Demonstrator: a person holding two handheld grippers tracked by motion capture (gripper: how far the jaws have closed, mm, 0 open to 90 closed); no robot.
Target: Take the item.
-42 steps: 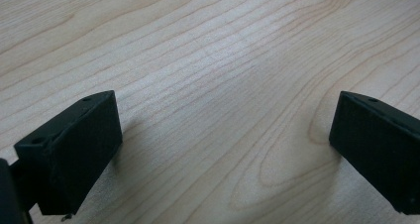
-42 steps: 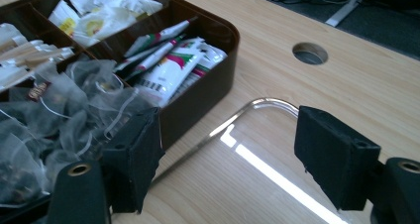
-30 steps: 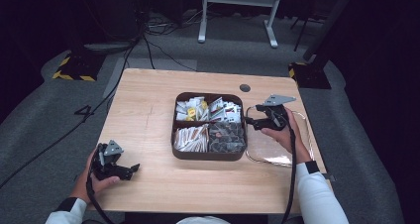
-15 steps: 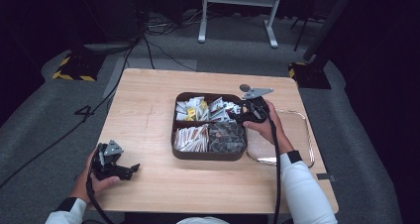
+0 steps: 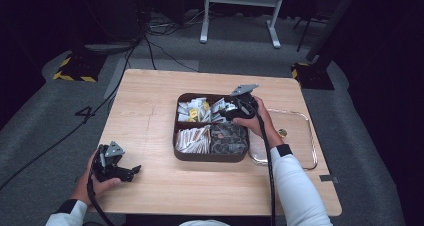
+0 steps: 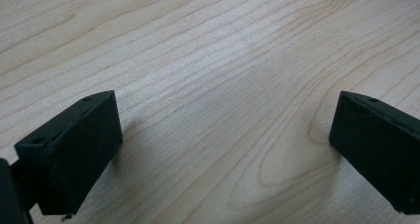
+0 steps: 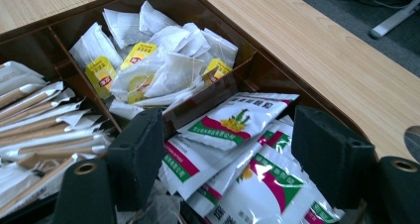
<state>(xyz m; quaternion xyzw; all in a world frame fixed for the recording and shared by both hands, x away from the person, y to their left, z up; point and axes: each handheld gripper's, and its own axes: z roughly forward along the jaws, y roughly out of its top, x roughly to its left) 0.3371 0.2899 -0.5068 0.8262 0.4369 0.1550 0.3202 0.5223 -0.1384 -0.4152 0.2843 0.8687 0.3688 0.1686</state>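
While my left gripper rests low at the near left corner of the table, its jaws stand wide apart, and in the left gripper view I see between them just the pale wood grain, nothing held. My left hand keeps it close to the table edge, well apart from the tray.

Further from me, in the middle of the table, stands the dark brown tray with four compartments. At the near left compartment lie long paper-wrapped sticks, and the near right one holds dark packets. At the far left compartment I see the white tea bags with yellow tags. Just to the right of the tray lies a clear lid flat on the wood.

My right gripper hangs over the far right compartment, and its jaws are apart too. In the right gripper view the white sachets with green and red print lie between and under the two jaws, piled one over another, but the pads do not press on any of them. My right hand is above the right edge of the tray, and the grey plate of the gripper shows on top in the high view. Beyond the table is grey floor with cables and a white frame.
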